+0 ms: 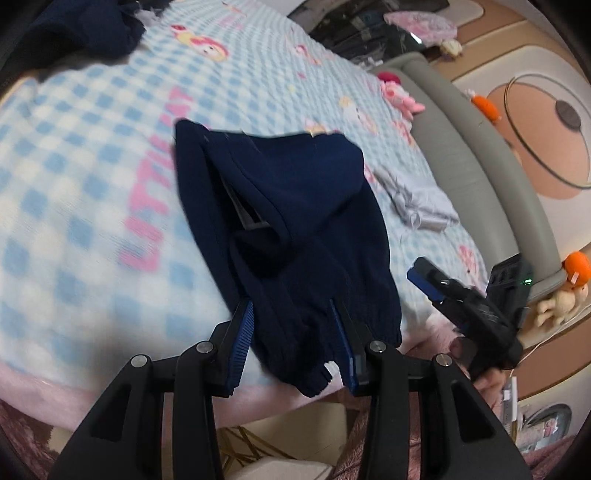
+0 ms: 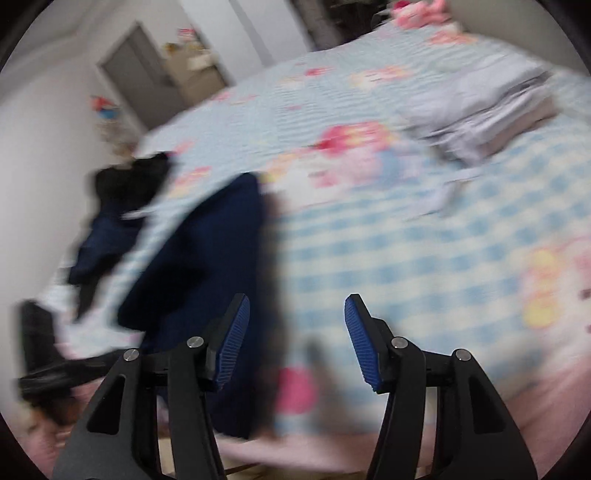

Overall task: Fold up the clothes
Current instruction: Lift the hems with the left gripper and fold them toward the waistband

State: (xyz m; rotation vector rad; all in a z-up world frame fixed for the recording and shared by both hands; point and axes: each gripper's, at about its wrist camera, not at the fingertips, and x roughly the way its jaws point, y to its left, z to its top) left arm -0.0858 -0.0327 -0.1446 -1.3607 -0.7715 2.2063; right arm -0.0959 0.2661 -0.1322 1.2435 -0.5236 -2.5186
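Observation:
A navy garment [image 1: 295, 229] hangs bunched over my left gripper [image 1: 295, 332], above the blue-checked bed blanket [image 1: 81, 184]. The left jaws stand apart with cloth draped between and over the fingers; I cannot tell whether they pinch it. In the right wrist view, which is blurred, the same navy garment [image 2: 207, 266] hangs at the left. My right gripper [image 2: 295, 339] is open and empty over the blanket [image 2: 424, 251]; it also shows in the left wrist view [image 1: 476, 314] at the right, beside the garment.
A dark pile of clothes [image 1: 77, 29] lies at the bed's far left corner, also in the right wrist view [image 2: 118, 206]. A folded grey garment [image 1: 421, 203] lies near the grey bed frame [image 1: 461, 147]. Plush toys [image 1: 399, 92] sit along the edge.

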